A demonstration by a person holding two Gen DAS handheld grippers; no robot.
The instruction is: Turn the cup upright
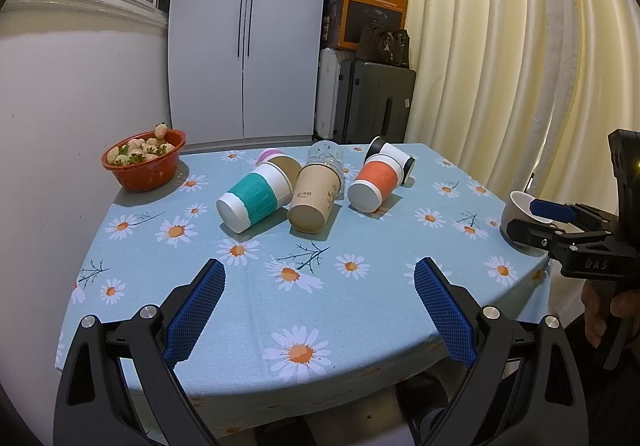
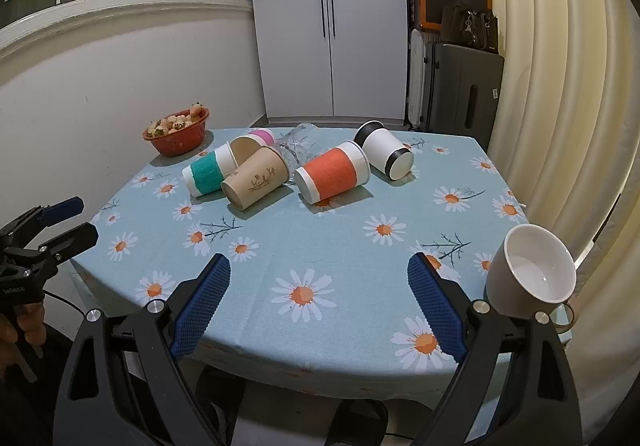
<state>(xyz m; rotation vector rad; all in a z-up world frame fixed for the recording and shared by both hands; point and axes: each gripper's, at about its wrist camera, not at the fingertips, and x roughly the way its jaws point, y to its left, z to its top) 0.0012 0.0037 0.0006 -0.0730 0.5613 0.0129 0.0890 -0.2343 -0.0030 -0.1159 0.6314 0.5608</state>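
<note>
Right hand-held gripper (image 2: 319, 278) agape, mug (image 2: 532, 280) just beside.

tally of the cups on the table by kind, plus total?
Paper cups with a coloured band: 2, teal and orange
Plain brown paper cups: 2, one lying in front, one behind it
White paper cup with black rims: 1
Pink cup: 1
Clear glass: 1
Ceramic mug: 1
Total: 8
</note>
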